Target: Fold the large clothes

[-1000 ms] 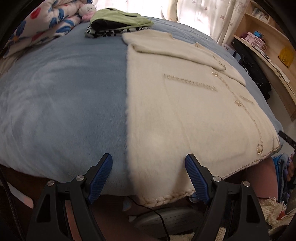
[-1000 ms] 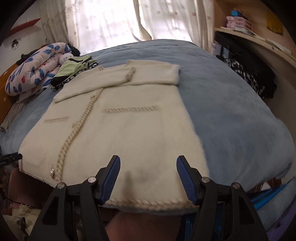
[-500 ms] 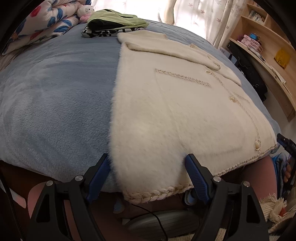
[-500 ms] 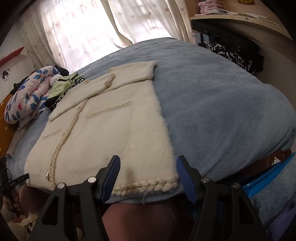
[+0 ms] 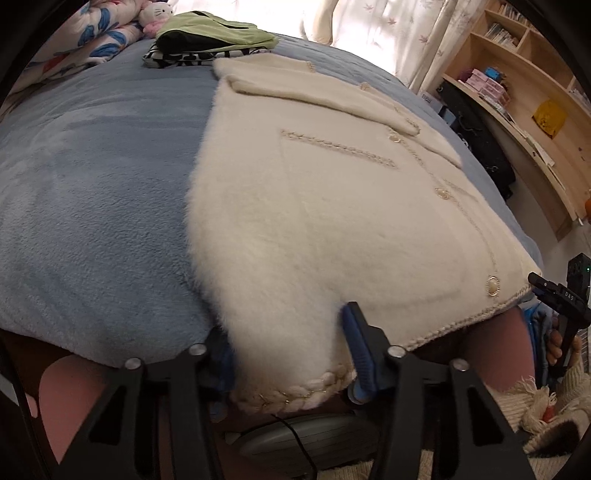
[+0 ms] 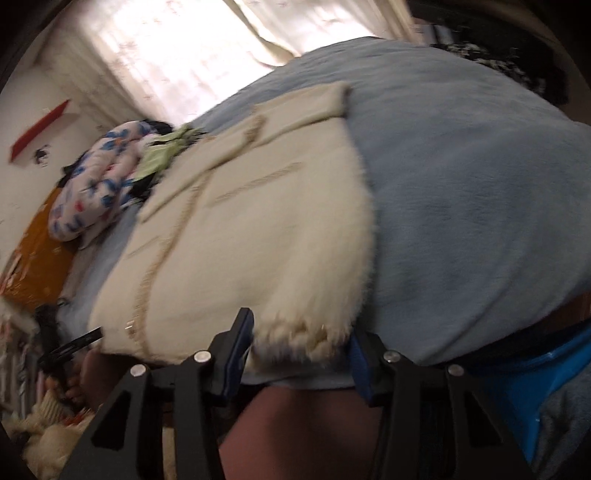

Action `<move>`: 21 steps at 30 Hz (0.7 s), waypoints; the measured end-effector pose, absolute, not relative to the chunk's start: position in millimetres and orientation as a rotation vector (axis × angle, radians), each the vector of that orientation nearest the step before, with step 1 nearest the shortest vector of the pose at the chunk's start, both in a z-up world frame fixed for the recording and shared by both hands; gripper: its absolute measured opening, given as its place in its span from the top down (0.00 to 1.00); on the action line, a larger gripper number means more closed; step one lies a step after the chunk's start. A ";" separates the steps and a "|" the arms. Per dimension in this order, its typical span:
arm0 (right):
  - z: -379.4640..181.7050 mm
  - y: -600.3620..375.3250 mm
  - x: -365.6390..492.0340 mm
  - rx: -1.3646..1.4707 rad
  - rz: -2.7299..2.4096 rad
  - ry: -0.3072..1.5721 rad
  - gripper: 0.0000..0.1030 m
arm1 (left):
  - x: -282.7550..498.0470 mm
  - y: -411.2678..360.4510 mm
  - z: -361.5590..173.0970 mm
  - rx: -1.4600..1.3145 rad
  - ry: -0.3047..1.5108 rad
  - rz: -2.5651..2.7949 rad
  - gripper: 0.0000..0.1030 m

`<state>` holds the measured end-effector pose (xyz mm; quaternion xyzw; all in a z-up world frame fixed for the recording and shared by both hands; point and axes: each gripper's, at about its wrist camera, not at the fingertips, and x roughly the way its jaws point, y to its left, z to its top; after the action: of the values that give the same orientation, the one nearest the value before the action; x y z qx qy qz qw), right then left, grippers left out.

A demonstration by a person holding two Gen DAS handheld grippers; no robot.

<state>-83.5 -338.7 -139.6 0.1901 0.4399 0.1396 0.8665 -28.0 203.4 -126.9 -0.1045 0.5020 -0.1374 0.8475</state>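
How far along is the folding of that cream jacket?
Done: the sleeves are folded across the jacket near its collar. In hand: the left tool and right tool have just been closing on the braided hem's two corners. Left: folding the hem up toward the collar.

Sunlit curtains (image 5: 388,33) behind the bed (image 5: 92,184), wooden shelves (image 5: 524,85) alongside.

I see open blue bed (image 5: 92,206) left of the cardigan (image 5: 314,221); folded clothes (image 5: 210,40) crowd its far end.
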 end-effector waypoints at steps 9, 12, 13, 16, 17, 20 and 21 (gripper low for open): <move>-153.5 -332.6 -76.0 0.429 0.281 0.937 0.64 | -22.9 205.4 -131.6 -0.307 1.082 -0.325 0.80; -147.6 -327.5 -79.4 0.407 0.269 0.925 0.73 | -20.2 205.2 -126.7 -0.371 1.078 -0.333 0.87; -143.4 -325.3 -80.4 0.399 0.266 0.915 0.75 | -19.1 207.5 -125.1 -0.405 1.073 -0.340 0.88; -127.7 -325.0 -80.9 0.422 0.271 0.869 0.76 | -14.7 212.2 -117.0 -0.514 1.048 -0.362 0.88; -122.7 -326.0 -80.1 0.440 0.279 0.852 0.77 | -13.2 212.3 -112.3 -0.539 1.035 -0.369 0.88; -102.2 -325.1 -71.9 0.483 0.318 0.797 0.77 | -5.4 212.0 -96.5 -0.594 0.990 -0.380 0.88; -94.1 -322.3 -66.5 0.485 0.328 0.780 0.77 | -2.4 211.4 -92.4 -0.608 0.979 -0.382 0.88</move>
<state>-66.5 -322.3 -94.1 0.2328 0.3747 0.1574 0.8835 -2.4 211.4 -92.4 -0.2857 0.4600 -0.1795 0.8213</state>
